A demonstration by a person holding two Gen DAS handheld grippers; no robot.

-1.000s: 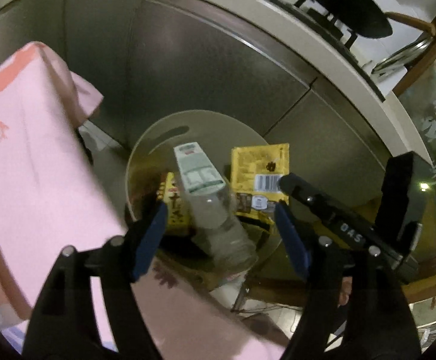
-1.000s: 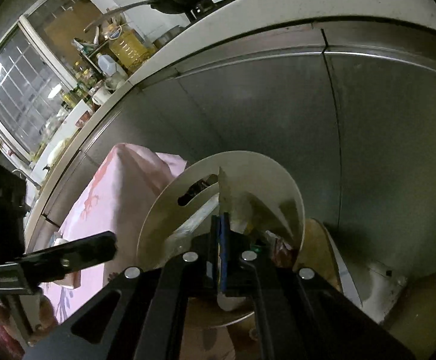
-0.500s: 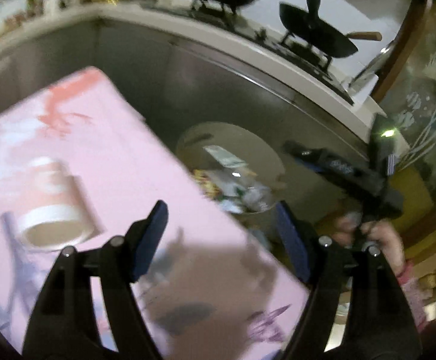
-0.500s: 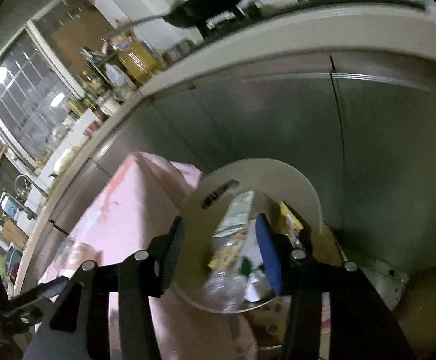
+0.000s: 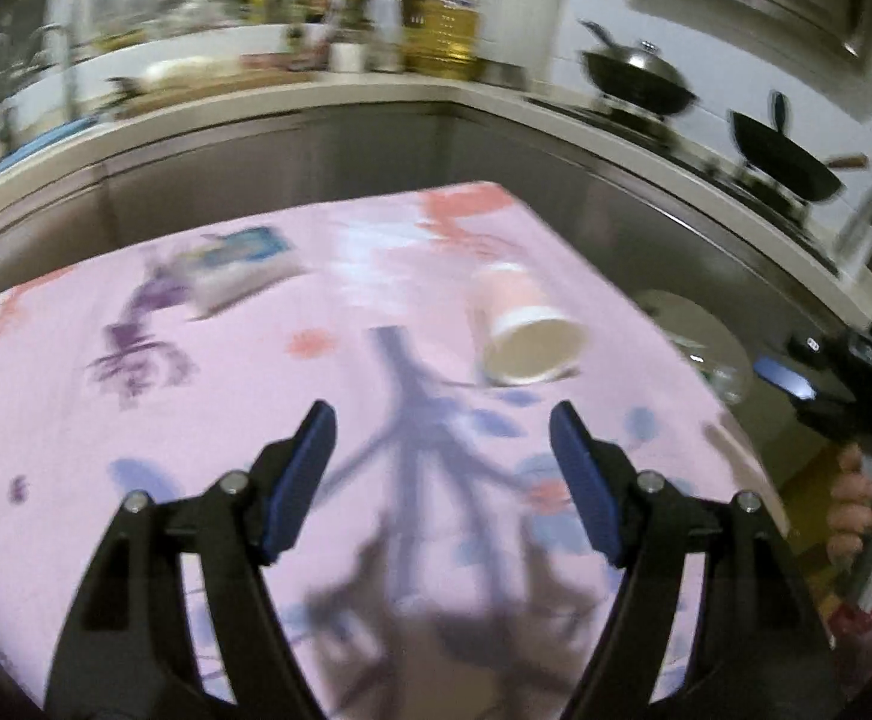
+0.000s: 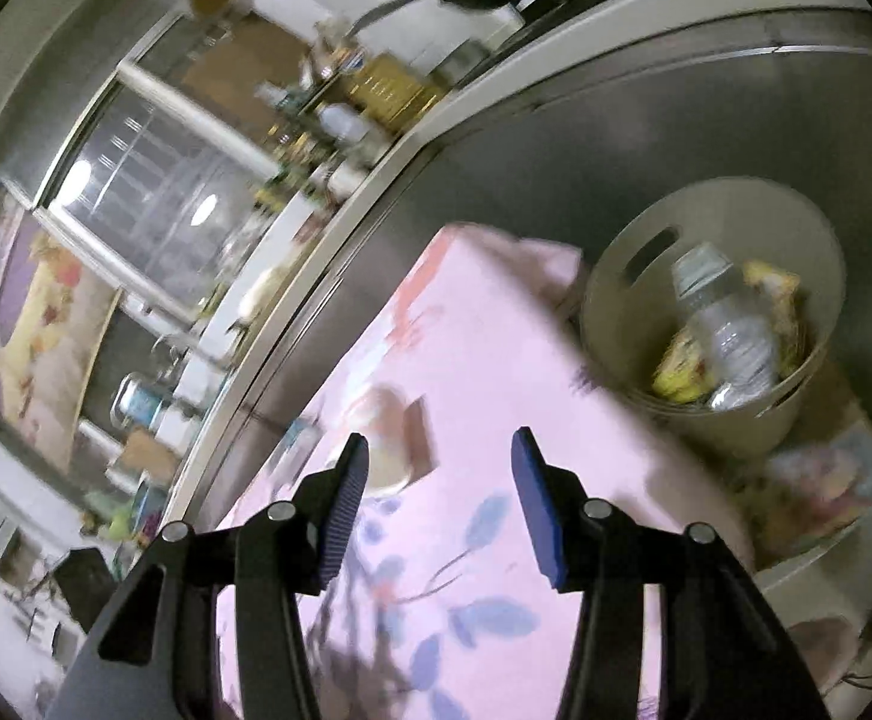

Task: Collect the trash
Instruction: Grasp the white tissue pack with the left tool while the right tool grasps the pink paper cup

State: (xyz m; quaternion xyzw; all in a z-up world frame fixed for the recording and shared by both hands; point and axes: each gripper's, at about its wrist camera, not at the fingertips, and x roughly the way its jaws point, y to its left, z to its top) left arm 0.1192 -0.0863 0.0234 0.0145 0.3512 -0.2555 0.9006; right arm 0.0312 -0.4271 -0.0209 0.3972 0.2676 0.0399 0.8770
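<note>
Paper cup (image 5: 523, 330) lies blurred on tablecloth (image 5: 345, 396); bin (image 5: 703, 330) half hidden.

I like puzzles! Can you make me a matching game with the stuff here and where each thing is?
Things:
1. paper cup
2. plastic bottle
3. black wok
4. left claw

Places or states:
A. inside the beige trash bin
B. open, with nothing in it
C. lying on its side on the pink tablecloth
D. up on the stove

Pairs: 1-C, 2-A, 3-D, 4-B
</note>
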